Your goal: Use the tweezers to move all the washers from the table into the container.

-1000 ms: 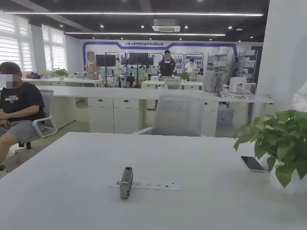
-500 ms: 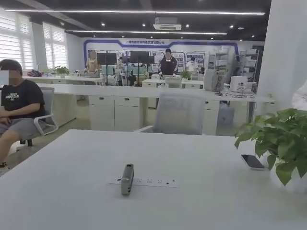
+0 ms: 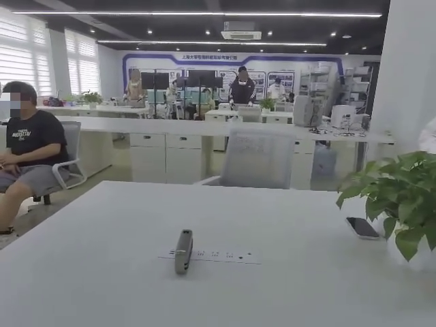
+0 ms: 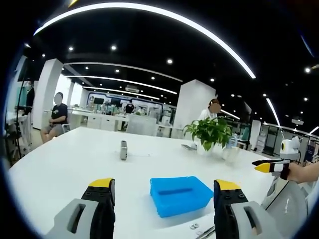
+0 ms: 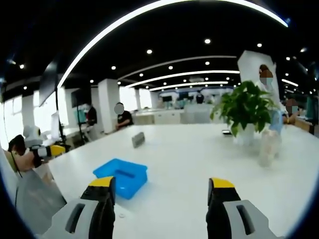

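In the left gripper view a blue container (image 4: 179, 195) sits on the white table (image 4: 75, 169), straight ahead of my left gripper (image 4: 164, 185), whose yellow-tipped jaws stand wide apart with nothing in them. A few small washers (image 4: 194, 226) lie on the table in front of the container, beside the thin metal tip of the tweezers (image 4: 207, 232). The right gripper (image 4: 271, 167) enters that view from the right. In the right gripper view the blue container (image 5: 122, 177) lies ahead and to the left of my open right gripper (image 5: 160, 182). The left gripper (image 5: 50, 149) shows at the far left.
A grey device (image 3: 182, 251) lies on a flush power strip (image 3: 225, 256) mid-table. A phone (image 3: 362, 227) and a potted plant (image 3: 402, 197) sit at the right. An office chair (image 3: 259, 160) stands behind the table's far edge, and a person (image 3: 27, 146) sits at the left.
Only the head camera has drifted slightly; the device, phone and plant on the table have not moved.
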A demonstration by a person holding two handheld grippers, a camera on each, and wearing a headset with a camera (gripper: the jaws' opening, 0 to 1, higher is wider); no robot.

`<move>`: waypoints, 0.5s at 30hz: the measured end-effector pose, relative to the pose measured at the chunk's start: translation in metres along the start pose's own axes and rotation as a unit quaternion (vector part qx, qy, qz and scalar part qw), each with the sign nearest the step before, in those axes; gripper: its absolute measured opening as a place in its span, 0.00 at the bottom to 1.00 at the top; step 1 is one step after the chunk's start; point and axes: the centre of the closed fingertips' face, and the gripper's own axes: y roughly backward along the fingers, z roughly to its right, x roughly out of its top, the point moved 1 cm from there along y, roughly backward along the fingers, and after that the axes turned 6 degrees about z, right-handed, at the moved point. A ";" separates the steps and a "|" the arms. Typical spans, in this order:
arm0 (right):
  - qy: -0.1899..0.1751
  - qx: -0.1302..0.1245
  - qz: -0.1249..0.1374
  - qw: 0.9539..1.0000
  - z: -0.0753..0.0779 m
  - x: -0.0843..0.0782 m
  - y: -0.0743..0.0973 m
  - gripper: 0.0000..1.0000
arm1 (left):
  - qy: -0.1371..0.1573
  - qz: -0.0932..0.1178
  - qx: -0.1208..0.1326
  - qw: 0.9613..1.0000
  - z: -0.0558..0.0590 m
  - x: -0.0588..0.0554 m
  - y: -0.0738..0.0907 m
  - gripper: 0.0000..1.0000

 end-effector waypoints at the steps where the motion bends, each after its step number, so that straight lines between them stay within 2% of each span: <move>1: 0.003 0.000 -0.003 1.000 0.000 -0.001 0.000 0.74 | -0.003 -0.003 -0.001 1.000 0.000 -0.001 0.000 0.82; 5: 0.016 0.003 -0.015 1.000 -0.003 -0.002 -0.001 0.73 | -0.006 -0.016 -0.006 1.000 0.001 -0.004 0.000 0.81; 8: 0.023 0.004 -0.022 0.999 -0.004 -0.003 -0.001 0.73 | -0.003 -0.034 -0.007 0.999 -0.001 -0.009 0.000 0.79; 15: 0.025 -0.003 -0.026 0.999 -0.002 -0.002 0.000 0.74 | 0.000 -0.034 0.000 0.999 -0.006 -0.009 0.002 0.79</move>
